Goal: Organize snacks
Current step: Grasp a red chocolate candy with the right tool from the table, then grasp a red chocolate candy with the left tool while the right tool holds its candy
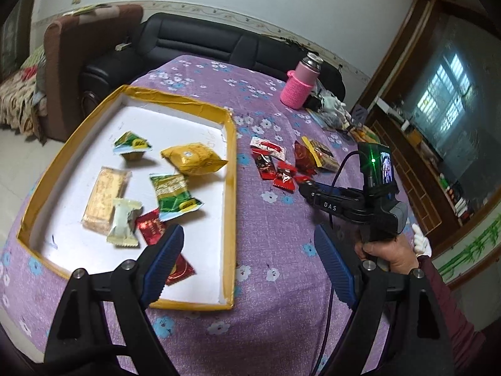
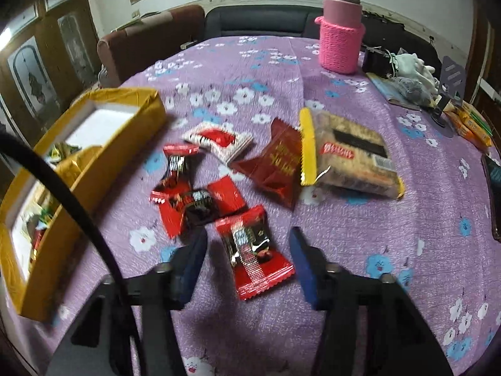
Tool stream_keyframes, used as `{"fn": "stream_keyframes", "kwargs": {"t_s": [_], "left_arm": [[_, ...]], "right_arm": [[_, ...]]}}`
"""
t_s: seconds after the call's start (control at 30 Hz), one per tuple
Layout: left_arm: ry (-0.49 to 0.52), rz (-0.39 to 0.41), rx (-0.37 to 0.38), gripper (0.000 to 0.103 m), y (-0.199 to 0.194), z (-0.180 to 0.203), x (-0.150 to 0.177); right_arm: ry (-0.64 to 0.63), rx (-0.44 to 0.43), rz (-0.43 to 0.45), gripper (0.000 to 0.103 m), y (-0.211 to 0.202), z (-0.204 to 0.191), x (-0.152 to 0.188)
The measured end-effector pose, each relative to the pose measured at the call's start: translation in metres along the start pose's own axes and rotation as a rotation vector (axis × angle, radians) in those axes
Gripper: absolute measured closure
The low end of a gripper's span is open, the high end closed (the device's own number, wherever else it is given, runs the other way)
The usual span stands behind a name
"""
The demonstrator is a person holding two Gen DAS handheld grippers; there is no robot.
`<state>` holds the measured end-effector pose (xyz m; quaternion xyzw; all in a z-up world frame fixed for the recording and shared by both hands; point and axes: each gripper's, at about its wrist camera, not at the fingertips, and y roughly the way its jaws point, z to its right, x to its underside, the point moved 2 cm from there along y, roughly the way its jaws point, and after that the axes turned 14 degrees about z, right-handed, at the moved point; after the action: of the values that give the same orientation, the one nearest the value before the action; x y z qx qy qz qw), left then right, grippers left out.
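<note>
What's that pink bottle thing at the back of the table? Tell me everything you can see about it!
The pink bottle stands upright near the far edge of the table, on the purple flowered cloth. Its body looks smooth and pink, and its lower half wears a brighter pink knitted sleeve with a little loop on one side. On top there is a shiny metal neck with a pale cap. A small dark box and some white gloves lie just beside it. No gripper is near it.

Tablecloth: purple fabric tablecloth (image 2: 360,228), white and blue flowers.
Tray: yellow-rimmed cardboard tray (image 1: 231,169), white floor.
Nearest snack: red-and-black foil candy packet (image 2: 255,250).
Flask: pink knitted-sleeve flask (image 2: 341,28).
Pads: blue ribbed pads (image 1: 336,263).
</note>
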<state>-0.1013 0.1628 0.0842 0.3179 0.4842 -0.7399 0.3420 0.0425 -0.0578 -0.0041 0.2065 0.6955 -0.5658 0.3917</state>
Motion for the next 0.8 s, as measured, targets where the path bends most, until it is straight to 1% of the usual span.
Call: {"fn": "stream_keyframes", "kwargs": {"t_s": [0.07,0.17,0.2,0.23,0.27,0.3,0.33,0.43,0.53,0.6,0.7,0.8], "left_arm": [[0.019,-0.015,0.000,0.018,0.008,0.008,-0.004],[0.035,-0.039,0.019,0.019,0.022,0.018,-0.009],[0.048,-0.050,0.023,0.021,0.030,0.024,-0.011],[0.066,-0.061,0.027,0.026,0.039,0.029,-0.014],[0.080,-0.071,0.027,0.039,0.045,0.033,-0.015],[0.106,-0.097,0.019,0.049,0.059,0.041,-0.018],[0.117,-0.111,0.019,0.050,0.066,0.045,-0.019],[0.152,-0.154,0.025,0.050,0.105,0.067,-0.025],[0.190,-0.182,0.020,0.050,0.139,0.081,-0.029],[0.223,-0.200,-0.017,0.050,0.168,0.087,-0.029],[0.252,-0.241,-0.052,0.050,0.200,0.089,-0.024],[0.290,-0.277,-0.080,0.050,0.221,0.091,-0.016]], "right_arm": [[0.023,-0.004,0.016,0.075,-0.001,0.002,0.002],[0.066,-0.012,0.037,0.077,-0.007,0.009,0.005],[0.079,-0.009,0.045,0.077,-0.011,0.012,0.006],[0.096,-0.006,0.056,0.077,-0.015,0.016,0.007],[0.120,-0.006,0.072,0.077,-0.022,0.022,0.009],[0.136,-0.007,0.086,0.077,-0.027,0.026,0.010],[0.152,-0.009,0.104,0.077,-0.033,0.031,0.010],[0.196,-0.021,0.145,0.077,-0.046,0.043,0.014],[0.242,-0.044,0.148,0.077,-0.049,0.051,0.016],[0.261,-0.061,0.155,0.077,-0.049,0.056,0.015],[0.283,-0.090,0.162,0.077,-0.052,0.059,0.015],[0.303,-0.102,0.164,0.077,-0.053,0.063,0.015]]}}
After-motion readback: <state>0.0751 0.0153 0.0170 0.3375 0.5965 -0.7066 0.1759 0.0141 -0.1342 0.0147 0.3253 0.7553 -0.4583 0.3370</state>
